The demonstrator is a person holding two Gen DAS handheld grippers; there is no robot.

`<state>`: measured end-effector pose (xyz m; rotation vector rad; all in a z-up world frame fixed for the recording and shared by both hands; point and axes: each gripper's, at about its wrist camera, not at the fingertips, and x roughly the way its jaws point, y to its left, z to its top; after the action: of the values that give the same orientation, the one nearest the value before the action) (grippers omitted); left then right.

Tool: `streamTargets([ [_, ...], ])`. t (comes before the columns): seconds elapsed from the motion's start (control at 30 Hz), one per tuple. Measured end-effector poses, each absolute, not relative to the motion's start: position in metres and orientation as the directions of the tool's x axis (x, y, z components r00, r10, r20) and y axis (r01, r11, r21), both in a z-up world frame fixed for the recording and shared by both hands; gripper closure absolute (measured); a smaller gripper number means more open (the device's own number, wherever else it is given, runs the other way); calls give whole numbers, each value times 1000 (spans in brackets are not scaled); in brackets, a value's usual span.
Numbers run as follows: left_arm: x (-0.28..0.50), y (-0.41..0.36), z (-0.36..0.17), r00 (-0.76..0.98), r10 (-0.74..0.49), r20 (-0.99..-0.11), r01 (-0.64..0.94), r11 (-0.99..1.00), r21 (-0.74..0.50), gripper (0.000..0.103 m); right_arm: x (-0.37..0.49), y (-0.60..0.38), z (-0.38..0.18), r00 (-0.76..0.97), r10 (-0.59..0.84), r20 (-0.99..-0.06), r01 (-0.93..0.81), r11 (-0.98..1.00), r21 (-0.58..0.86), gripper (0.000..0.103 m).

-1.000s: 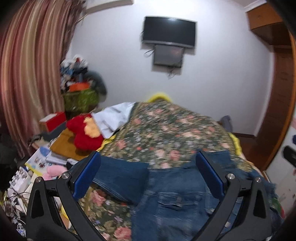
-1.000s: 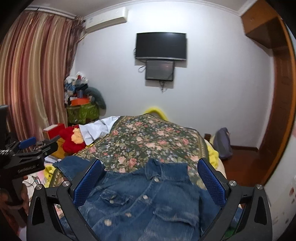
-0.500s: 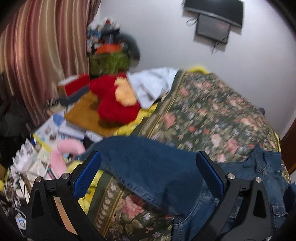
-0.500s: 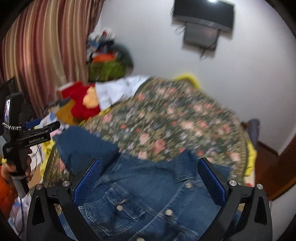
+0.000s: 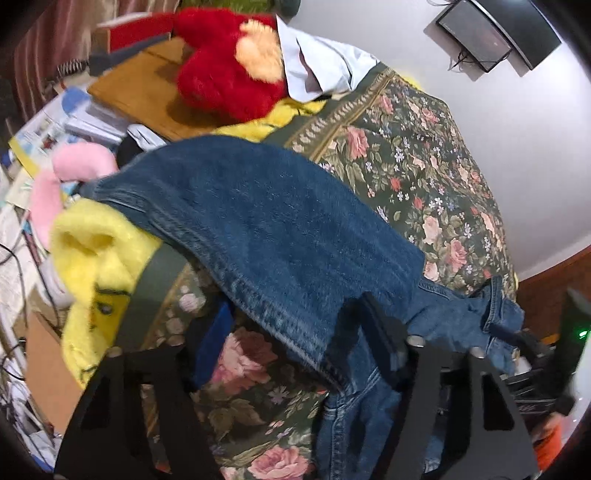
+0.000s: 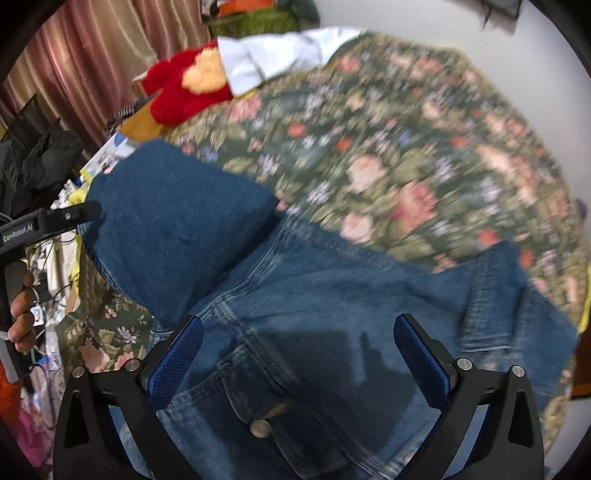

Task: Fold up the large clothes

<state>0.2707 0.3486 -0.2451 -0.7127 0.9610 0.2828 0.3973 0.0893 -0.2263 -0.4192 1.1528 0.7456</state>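
Observation:
A blue denim jacket (image 6: 332, 295) lies front up on the floral bed cover (image 6: 406, 147). Its one sleeve (image 5: 266, 221) stretches out to the left, over the bed's edge. My left gripper (image 5: 295, 336) hangs low over the sleeve's near seam by the armpit. Its jaws are closing, with the denim edge between them and the pads not pressing on it. My right gripper (image 6: 299, 350) stands open just above the chest pocket and its metal button (image 6: 260, 428). In the right wrist view the left gripper (image 6: 48, 221) shows at the left edge, held by a hand (image 6: 22, 314).
A red plush toy (image 5: 229, 77) and a white shirt (image 5: 321, 66) lie at the bed's far left. A yellow plush (image 5: 92, 266), a pink one (image 5: 74, 173) and books and papers (image 5: 55, 125) crowd the floor beside the bed. Screens (image 5: 491, 33) hang on the wall.
Both grippers have come down and tipped toward the jacket, which now fills the views. The left gripper swung toward the sleeve and its jaws stand narrower than before.

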Motion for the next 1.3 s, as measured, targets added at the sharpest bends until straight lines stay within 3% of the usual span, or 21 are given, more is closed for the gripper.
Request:
streamTargets([
  [0.13, 284, 360, -250, 556, -75, -828, -540, 725, -428, 61, 396, 104, -248, 150, 311, -938, -727, 677, 109, 2],
  [0.17, 287, 363, -250, 551, -51, -833, -555, 723, -411, 70, 396, 107, -252, 140, 310, -940, -729, 675, 114, 2],
  [0.27, 294, 369, -249, 534, 60, -843, -598, 732, -326, 84, 391, 112, -264, 90, 309, -947, -734, 664, 147, 2],
  [0.43, 307, 342, -223, 512, 311, -801, -594, 801, -69, 88, 390, 104, -267, 59, 315, -947, -716, 675, 179, 3],
  [0.63, 312, 291, -159, 638, 382, -669, -482, 875, 40, 89, 405, 65, -232, 57, 399, -915, -620, 732, 281, 3],
  [0.77, 317, 238, -122, 731, 339, -592, -364, 928, 82, 91, 411, 31, -193, 138, 436, -889, -582, 762, 284, 3],
  [0.87, 322, 195, -110, 770, 263, -582, -263, 961, 86, 91, 410, 0, -166, 195, 455, -869, -561, 779, 282, 3],
  [1.13, 358, 112, -173, 608, 39, -793, -54, 998, 8, 91, 391, -84, -111, 331, 432, -839, -520, 825, 220, 3],
  [1.3, 356, 76, -216, 501, -50, -864, 24, 999, -44, 90, 370, -132, -105, 381, 387, -840, -490, 855, 172, 2],
])
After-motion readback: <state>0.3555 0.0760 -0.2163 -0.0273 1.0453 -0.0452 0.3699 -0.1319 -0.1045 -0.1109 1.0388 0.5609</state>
